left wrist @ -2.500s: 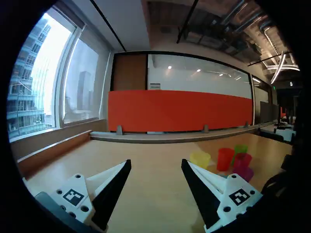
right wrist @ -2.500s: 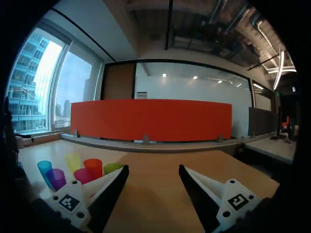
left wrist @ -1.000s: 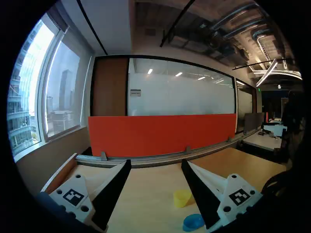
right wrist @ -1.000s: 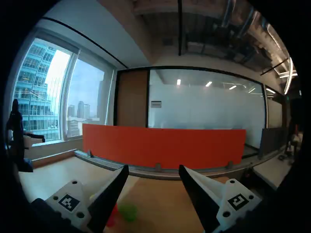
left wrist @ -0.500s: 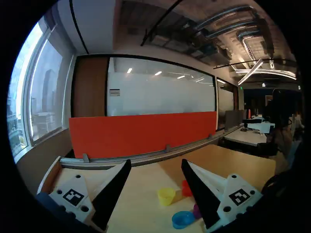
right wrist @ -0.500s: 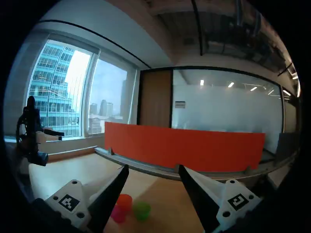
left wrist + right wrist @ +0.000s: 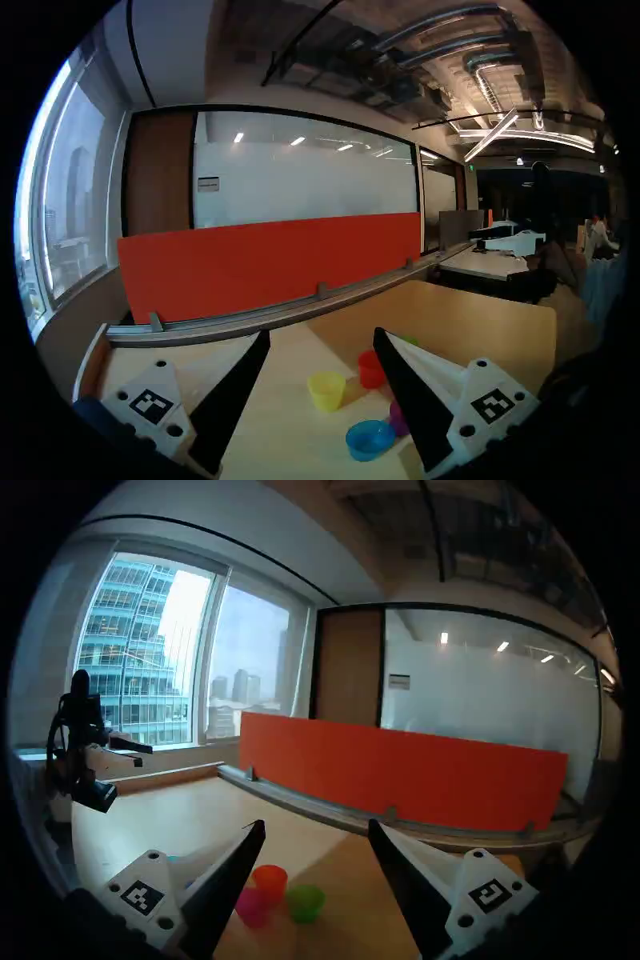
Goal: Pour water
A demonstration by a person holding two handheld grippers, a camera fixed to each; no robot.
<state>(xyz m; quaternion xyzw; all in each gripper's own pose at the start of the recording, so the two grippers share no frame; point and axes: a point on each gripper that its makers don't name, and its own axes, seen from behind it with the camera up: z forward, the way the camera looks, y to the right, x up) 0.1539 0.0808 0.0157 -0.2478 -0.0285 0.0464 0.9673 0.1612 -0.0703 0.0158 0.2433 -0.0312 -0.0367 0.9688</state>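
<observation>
Two open, empty tongs are hovering: left gripper [image 7: 320, 331] and right gripper [image 7: 315, 822]. Cups [image 7: 326, 390] are sitting well inside the far edge of the desk [image 7: 480, 320]. Likely the reaching step; next, closing on one cup.

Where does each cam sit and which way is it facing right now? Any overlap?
Left gripper view: rides the left tongs, above the wooden table, facing the orange partition; its open fingers frame the yellow cup and blue cup.
Right gripper view: rides the right tongs, facing the partition and windows; the green cup sits between its open fingers.
Shared: table, partition, cups.
</observation>
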